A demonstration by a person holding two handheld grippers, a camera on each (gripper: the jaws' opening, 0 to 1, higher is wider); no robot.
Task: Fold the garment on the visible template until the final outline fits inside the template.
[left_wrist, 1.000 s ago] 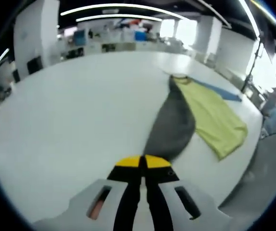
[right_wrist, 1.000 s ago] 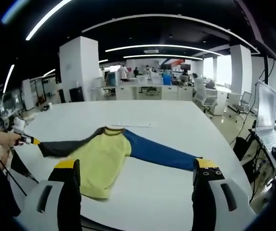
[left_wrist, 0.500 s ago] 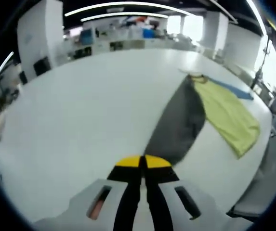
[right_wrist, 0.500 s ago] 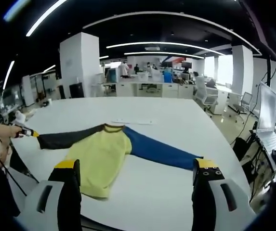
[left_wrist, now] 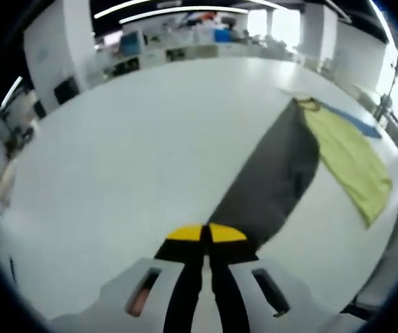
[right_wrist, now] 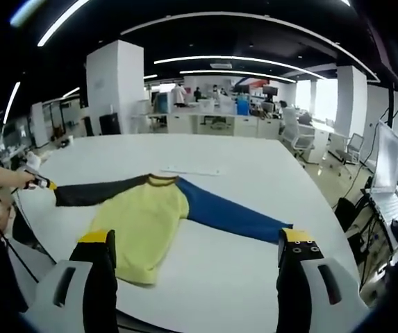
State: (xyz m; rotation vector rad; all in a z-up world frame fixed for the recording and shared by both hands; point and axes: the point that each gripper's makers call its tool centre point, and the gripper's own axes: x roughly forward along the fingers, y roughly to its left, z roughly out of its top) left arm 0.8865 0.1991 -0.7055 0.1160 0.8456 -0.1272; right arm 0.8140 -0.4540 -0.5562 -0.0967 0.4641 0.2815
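Note:
A long-sleeved shirt lies spread on the white table (right_wrist: 240, 277). Its yellow body (right_wrist: 143, 222) is in the middle, with a blue sleeve (right_wrist: 230, 216) running right and a dark grey sleeve (right_wrist: 98, 191) running left. My left gripper (left_wrist: 205, 234) is shut on the cuff end of the dark grey sleeve (left_wrist: 271, 184), which stretches away from its yellow tips toward the yellow body (left_wrist: 351, 156). The same left gripper (right_wrist: 40, 184) appears at the table's left edge, held by a hand. My right gripper (right_wrist: 197, 239) hovers open over the near edge, nothing between its jaws.
A thin pale strip (right_wrist: 188, 171) lies on the table just beyond the collar. Office desks, chairs (right_wrist: 292, 142) and a white pillar (right_wrist: 115, 87) stand behind the table. A laptop (right_wrist: 386, 187) sits off to the right. Bare tabletop (left_wrist: 136, 139) extends left of the sleeve.
The left gripper has drawn the dark grey sleeve further out from the body, so it lies longer and straighter. The right gripper has stayed open over the near edge.

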